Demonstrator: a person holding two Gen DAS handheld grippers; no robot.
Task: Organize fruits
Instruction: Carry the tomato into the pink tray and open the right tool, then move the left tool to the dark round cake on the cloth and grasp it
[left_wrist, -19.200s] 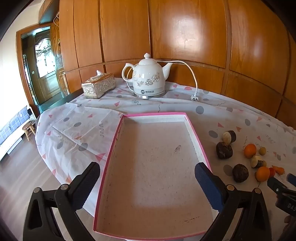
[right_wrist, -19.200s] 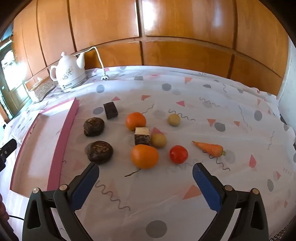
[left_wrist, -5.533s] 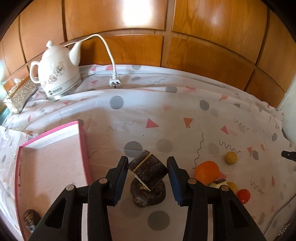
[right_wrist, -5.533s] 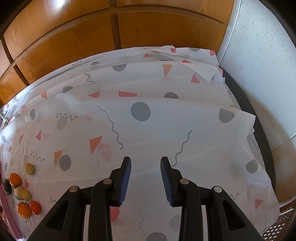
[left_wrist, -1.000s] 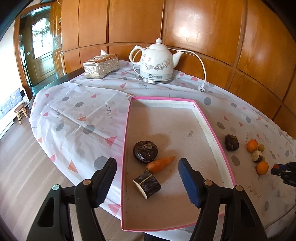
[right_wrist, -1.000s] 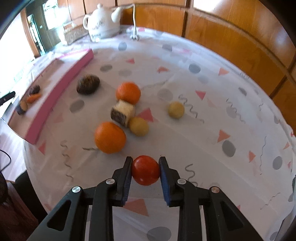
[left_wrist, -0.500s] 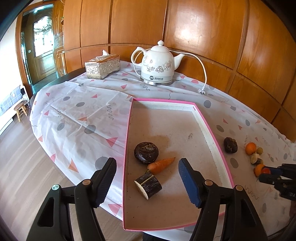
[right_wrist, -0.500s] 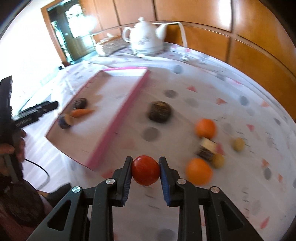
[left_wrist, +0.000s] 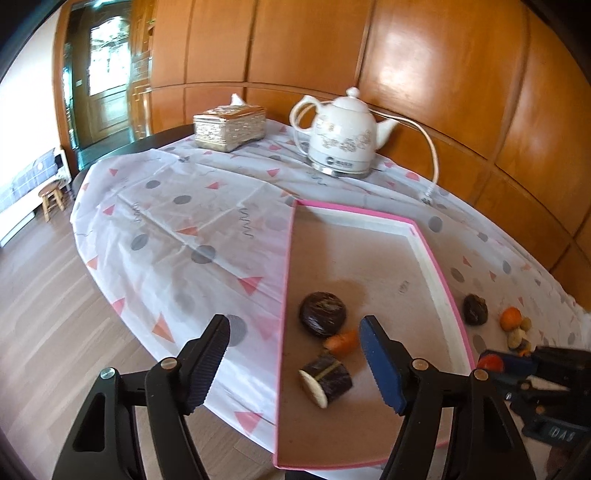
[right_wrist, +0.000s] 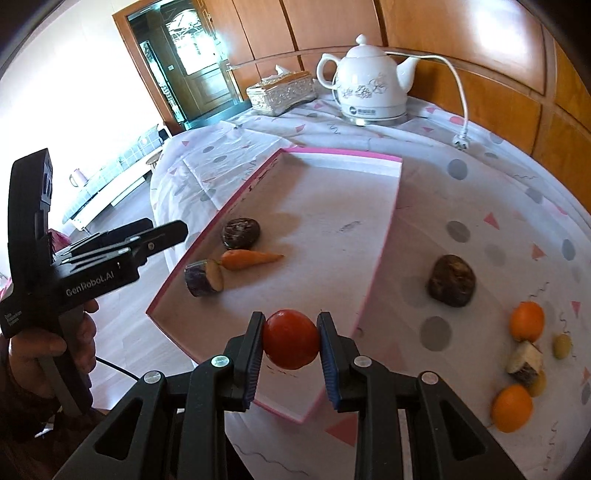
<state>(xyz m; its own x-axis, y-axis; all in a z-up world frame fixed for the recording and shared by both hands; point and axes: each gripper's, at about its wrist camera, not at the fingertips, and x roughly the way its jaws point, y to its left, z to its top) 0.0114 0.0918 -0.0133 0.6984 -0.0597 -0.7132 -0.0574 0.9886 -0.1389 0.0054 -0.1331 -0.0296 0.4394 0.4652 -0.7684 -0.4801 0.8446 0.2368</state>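
A person's hand (right_wrist: 55, 350) at the left edge grips the handle of the left gripper (right_wrist: 162, 232), whose jaws are opening with nothing between them as it hangs beside the near left corner of a pink-rimmed tray (right_wrist: 384, 236). From that gripper's own camera the left gripper (left_wrist: 295, 354) frames the tray's near end, its pads clear of everything.

Inside the tray (left_wrist: 286, 295), toward its near left side, lie a dark round fruit (right_wrist: 241, 232), a carrot (right_wrist: 251, 259) just beside it, and a cut purple chunk (right_wrist: 204, 277) touching the carrot's blunt end. The rest of the tray floor is bare.

At centre, the right gripper (right_wrist: 291, 339) is clenched on a red tomato (right_wrist: 291, 339), holding it above the tray's near edge, both pads pressed against its sides. In the left camera the same right gripper (left_wrist: 498, 363) shows at the lower right with the tomato (left_wrist: 489, 362) between its tips.

On the patterned tablecloth (right_wrist: 480, 206) to the right of the tray sit another dark fruit (right_wrist: 451, 275), then two oranges (right_wrist: 526, 320), a pale cut piece (right_wrist: 524, 360) between them, and two small yellowish fruits (right_wrist: 562, 346).

At the back stand a tissue box (right_wrist: 280, 92) and, to its right, a white kettle (right_wrist: 371, 83), its cord trailing unplugged across the cloth before wood panelling.
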